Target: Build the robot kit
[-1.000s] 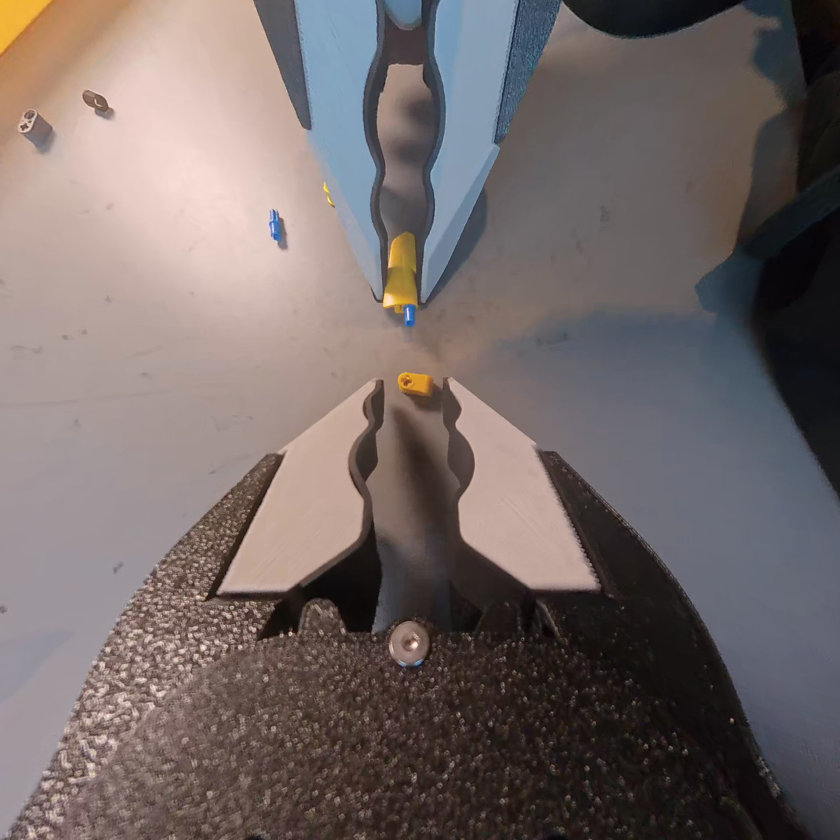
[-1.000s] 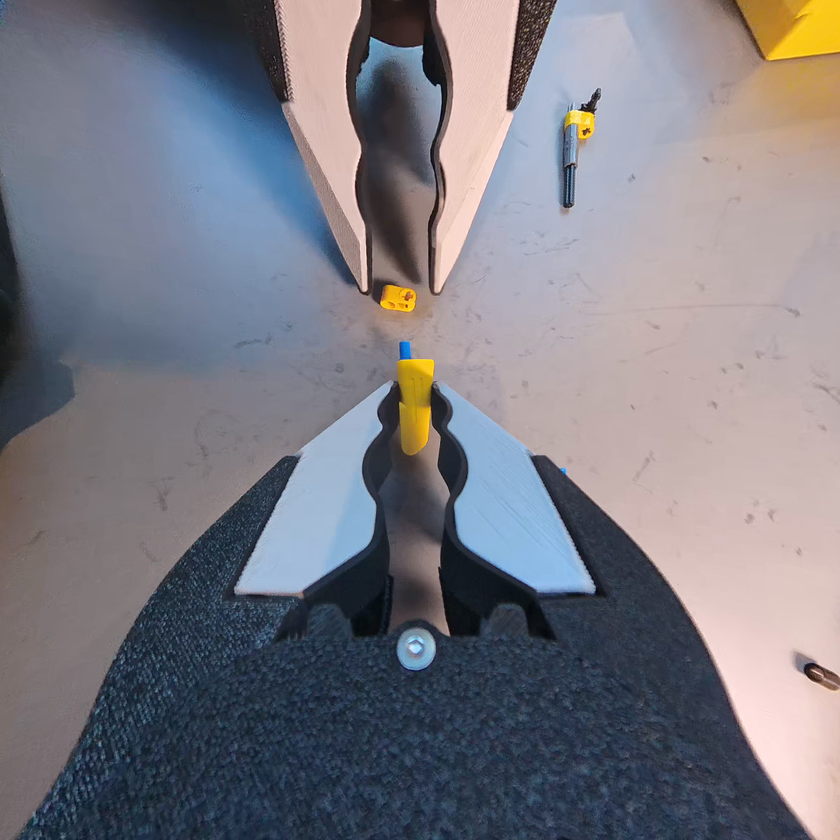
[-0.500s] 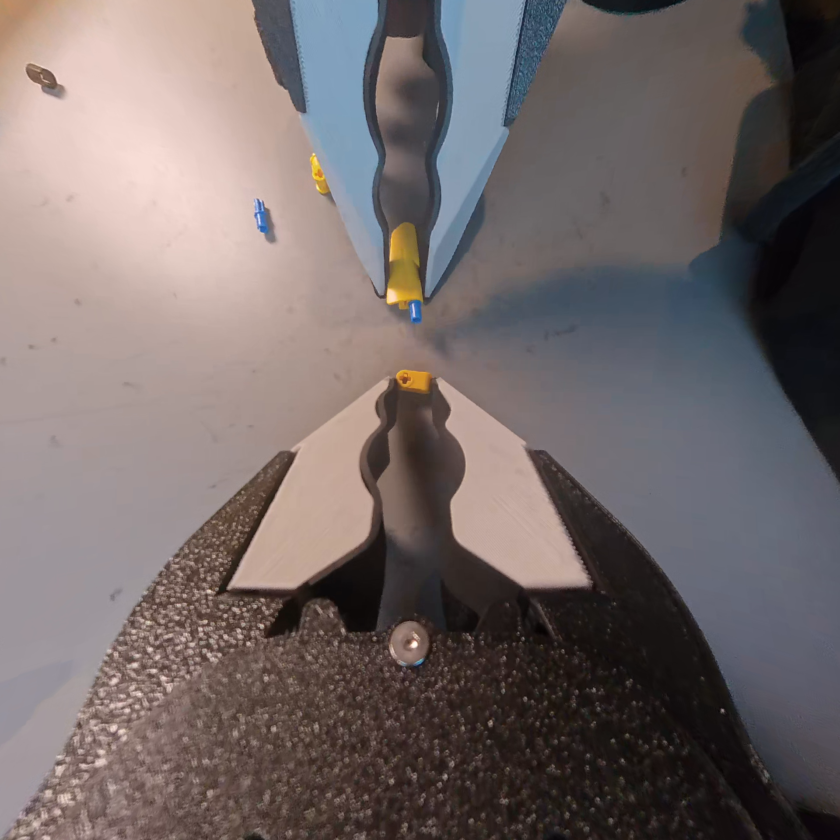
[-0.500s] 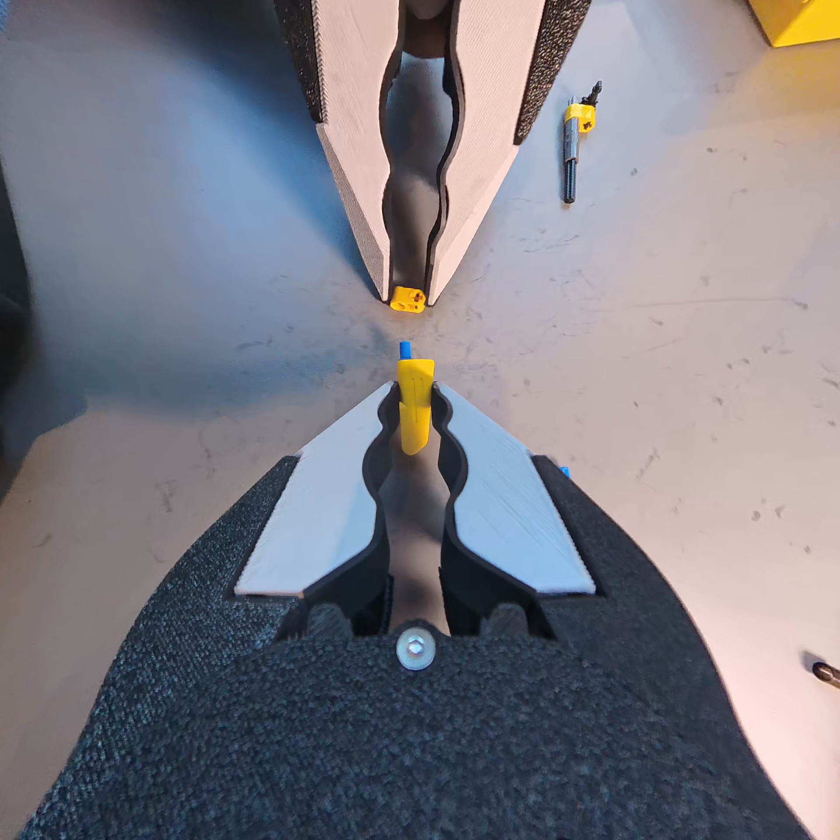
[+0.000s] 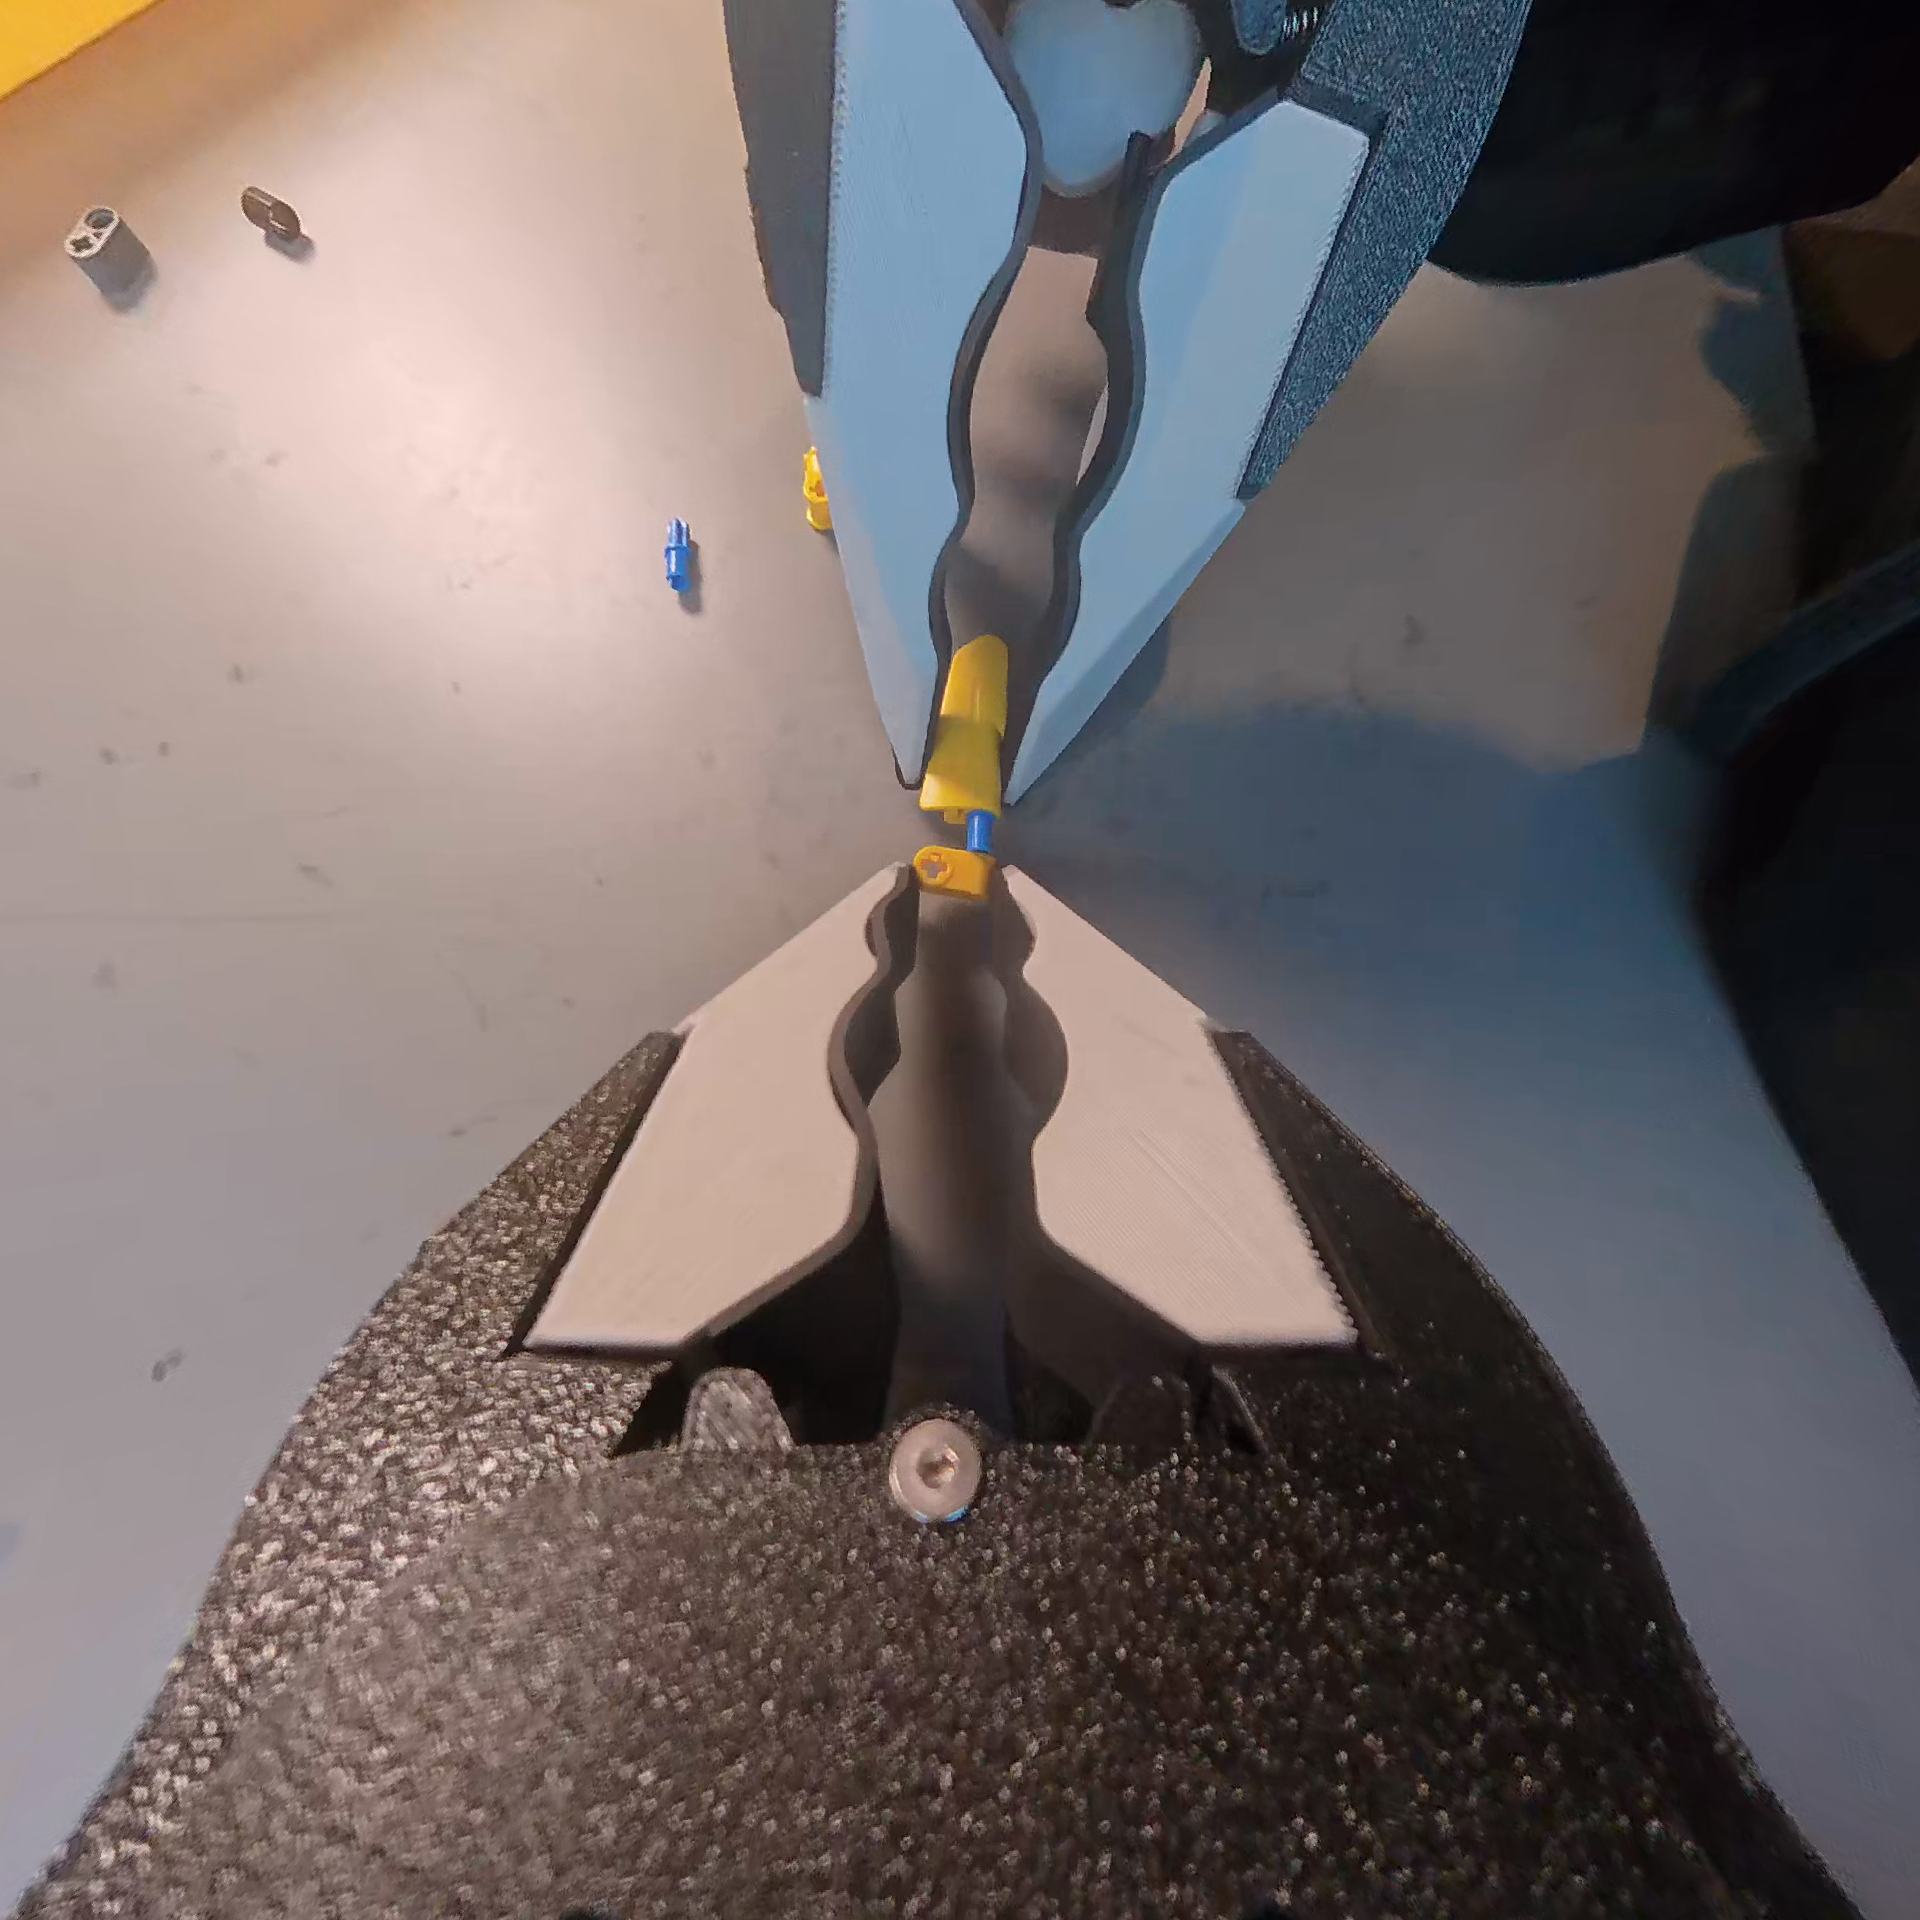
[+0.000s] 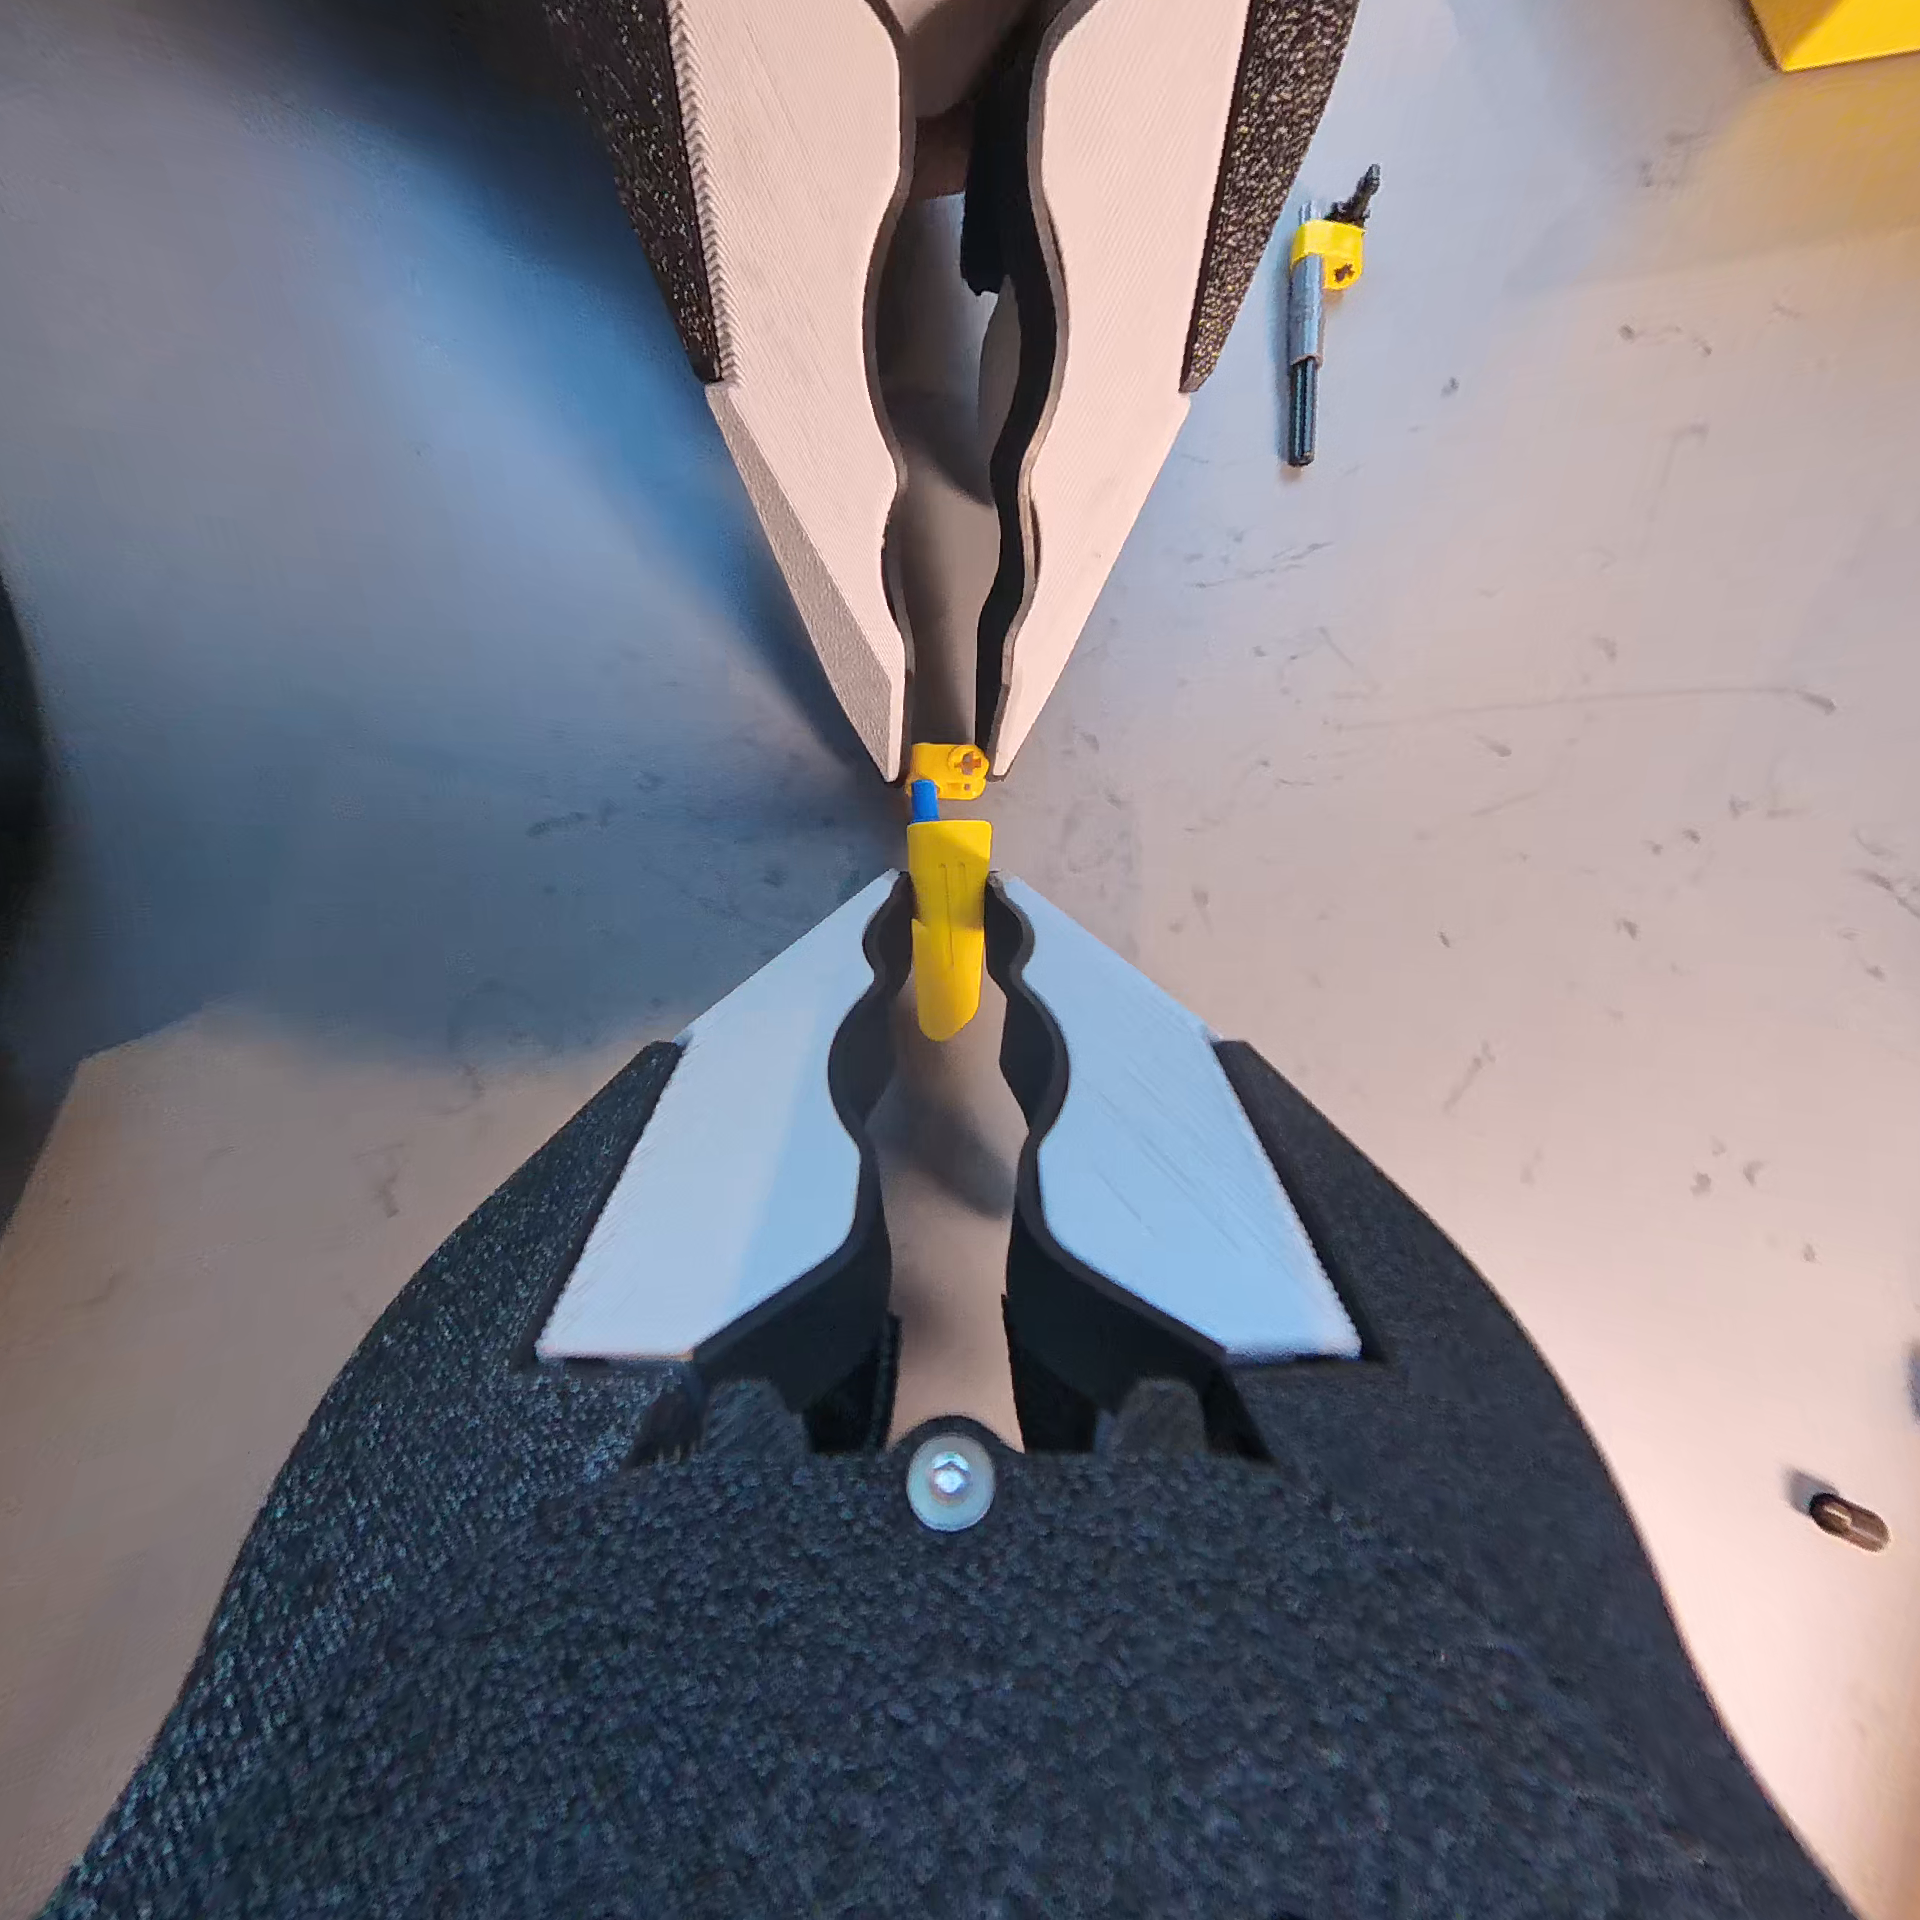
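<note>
We see the left claw (image 5: 954, 883) pinching a small yellow connector (image 5: 951, 871); the right claw (image 6: 945, 883) pinches a yellow part (image 6: 945, 925), its blue pin (image 6: 923, 802) pointing at 12 o'clock, touching the connector

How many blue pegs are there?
2. One loose blue peg lies on the table; the other sticks out of the yellow piece in the right gripper. Grippers may hide more.

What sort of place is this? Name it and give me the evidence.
Probably a workbench for small-parts assembly. A scuffed grey tabletop carries scattered plastic building pieces: a blue pin, dark connectors, an axle with a yellow connector. A yellow bin corner sits at the edge.
</note>
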`<control>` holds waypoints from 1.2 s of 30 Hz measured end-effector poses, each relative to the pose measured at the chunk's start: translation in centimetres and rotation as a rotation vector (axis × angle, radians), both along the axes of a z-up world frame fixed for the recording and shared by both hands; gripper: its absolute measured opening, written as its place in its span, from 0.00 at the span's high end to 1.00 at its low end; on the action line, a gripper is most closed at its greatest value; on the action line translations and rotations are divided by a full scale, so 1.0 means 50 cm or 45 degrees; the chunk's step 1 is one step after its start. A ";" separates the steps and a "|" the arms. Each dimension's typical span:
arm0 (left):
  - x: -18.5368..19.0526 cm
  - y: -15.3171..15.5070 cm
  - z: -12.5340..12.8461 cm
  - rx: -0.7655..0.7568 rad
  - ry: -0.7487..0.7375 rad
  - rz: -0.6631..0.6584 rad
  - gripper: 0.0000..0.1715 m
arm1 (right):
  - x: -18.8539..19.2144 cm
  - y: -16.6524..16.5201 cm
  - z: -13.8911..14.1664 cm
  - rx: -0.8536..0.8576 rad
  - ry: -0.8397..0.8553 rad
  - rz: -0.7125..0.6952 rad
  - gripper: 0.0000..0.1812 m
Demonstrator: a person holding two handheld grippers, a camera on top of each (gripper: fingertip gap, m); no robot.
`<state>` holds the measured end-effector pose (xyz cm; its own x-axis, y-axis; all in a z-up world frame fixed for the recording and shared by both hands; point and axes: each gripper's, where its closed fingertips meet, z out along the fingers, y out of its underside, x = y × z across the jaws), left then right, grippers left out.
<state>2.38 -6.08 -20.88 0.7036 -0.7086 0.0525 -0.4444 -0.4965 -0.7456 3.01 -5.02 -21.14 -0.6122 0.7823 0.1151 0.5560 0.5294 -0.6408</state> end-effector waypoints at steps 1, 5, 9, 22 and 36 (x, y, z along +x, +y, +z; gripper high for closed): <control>0.000 0.000 0.001 0.001 -0.003 0.004 0.93 | 0.000 0.000 0.000 0.004 -0.002 -0.002 0.93; 0.000 -0.001 0.004 0.000 -0.005 0.011 0.93 | -0.001 -0.001 0.002 0.019 -0.014 -0.015 0.93; -0.002 0.000 0.014 0.006 -0.022 0.028 0.93 | -0.003 0.002 0.007 0.031 -0.012 -0.031 0.93; 0.001 0.014 0.025 -0.012 -0.029 0.094 0.93 | -0.002 0.013 0.021 0.068 -0.002 -0.052 0.93; 0.003 0.031 0.014 0.036 0.144 0.141 0.94 | -0.006 0.021 0.010 0.084 -0.064 -0.151 0.93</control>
<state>2.55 -4.55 -20.18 0.7777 -0.6266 -0.0504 -0.4701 -0.5265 -0.7084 2.73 -3.99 -20.63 -0.5221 0.8413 0.1401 0.6477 0.4979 -0.5767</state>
